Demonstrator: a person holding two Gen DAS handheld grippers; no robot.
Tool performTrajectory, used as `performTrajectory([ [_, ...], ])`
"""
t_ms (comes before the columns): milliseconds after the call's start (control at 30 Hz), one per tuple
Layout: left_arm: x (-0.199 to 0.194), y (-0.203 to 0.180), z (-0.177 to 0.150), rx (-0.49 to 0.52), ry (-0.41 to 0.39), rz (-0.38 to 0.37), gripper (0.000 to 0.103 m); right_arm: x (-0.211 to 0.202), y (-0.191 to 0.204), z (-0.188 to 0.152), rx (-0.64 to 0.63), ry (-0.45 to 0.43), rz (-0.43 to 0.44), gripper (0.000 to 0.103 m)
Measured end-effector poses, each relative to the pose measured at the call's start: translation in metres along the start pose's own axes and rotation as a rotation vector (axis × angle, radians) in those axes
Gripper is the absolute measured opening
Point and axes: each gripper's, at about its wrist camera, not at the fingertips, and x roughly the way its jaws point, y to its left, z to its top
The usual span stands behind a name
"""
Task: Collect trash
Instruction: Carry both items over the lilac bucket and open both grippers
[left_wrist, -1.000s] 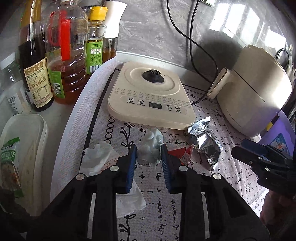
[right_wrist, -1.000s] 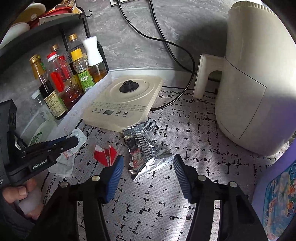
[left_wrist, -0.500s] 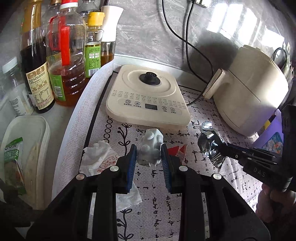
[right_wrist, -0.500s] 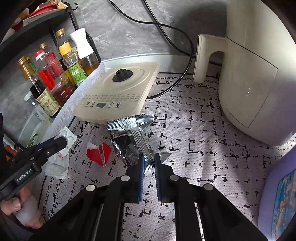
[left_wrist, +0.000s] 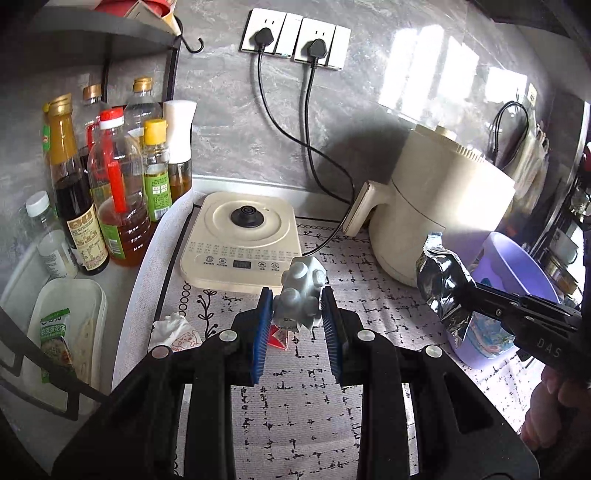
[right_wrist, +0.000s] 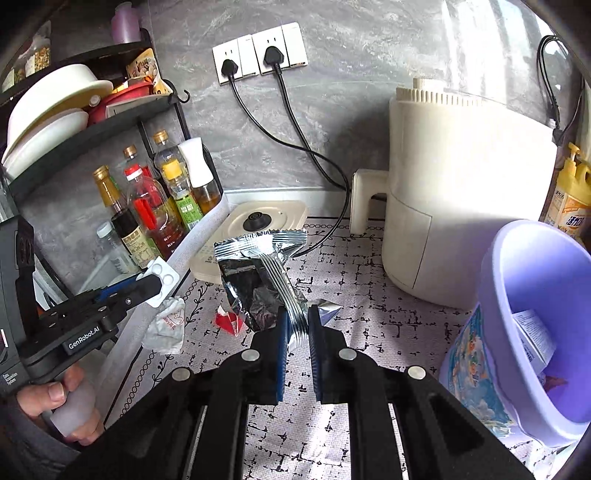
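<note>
My left gripper (left_wrist: 297, 314) is shut on a white pill blister pack (left_wrist: 301, 295) and holds it above the patterned mat; the pack also shows in the right wrist view (right_wrist: 162, 275). My right gripper (right_wrist: 297, 325) is shut on a silver foil snack wrapper (right_wrist: 258, 277) and holds it in the air; the wrapper shows at the right of the left wrist view (left_wrist: 443, 284). A crumpled tissue (right_wrist: 166, 325) and a red wrapper scrap (right_wrist: 227, 319) lie on the mat. A purple bin (right_wrist: 535, 317) stands at the right with some trash inside.
A cream induction cooker (left_wrist: 243, 240) sits at the back of the mat, a cream air fryer (right_wrist: 461, 206) to its right. Oil and sauce bottles (left_wrist: 118, 199) stand at the left under a shelf. A white tray (left_wrist: 66, 332) lies front left. Cords run to wall sockets (left_wrist: 295, 40).
Both grippers have lifted up off the mat. The left raised the blister pack; the right closed on the foil wrapper and raised it toward the purple bin.
</note>
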Motion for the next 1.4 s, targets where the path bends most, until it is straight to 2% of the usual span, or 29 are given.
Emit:
performTrajectory([
  [300, -0.033, -0.046, 0.021, 0.074, -0.076, -0.048, 0.027, -0.071, -0.033, 0.01, 0.03, -0.124, -0.05, 0.012],
  [700, -0.05, -0.106, 0.031, 0.166, -0.123, -0.151, 0.028, -0.138, -0.077, 0.011, 0.087, -0.216, -0.159, 0.012],
  [1067, -0.053, -0.149, 0.045, 0.22, -0.14, -0.234, 0.028, -0.168, -0.12, 0.006, 0.153, -0.255, -0.254, 0.012],
  [1267, -0.055, -0.163, 0.053, 0.241, -0.146, -0.256, 0.028, -0.175, -0.135, 0.015, 0.163, -0.277, -0.297, 0.013],
  [1333, -0.052, -0.164, 0.056, 0.244, -0.145, -0.259, 0.028, -0.174, -0.14, 0.019, 0.168, -0.273, -0.322, 0.022],
  [1367, -0.052, -0.166, 0.057, 0.247, -0.145, -0.26, 0.028, -0.172, -0.144, 0.02, 0.178, -0.267, -0.332, 0.049],
  [1400, -0.05, -0.167, 0.058, 0.251, -0.144, -0.262, 0.028, -0.173, -0.148, 0.02, 0.191, -0.271, -0.345, 0.063],
])
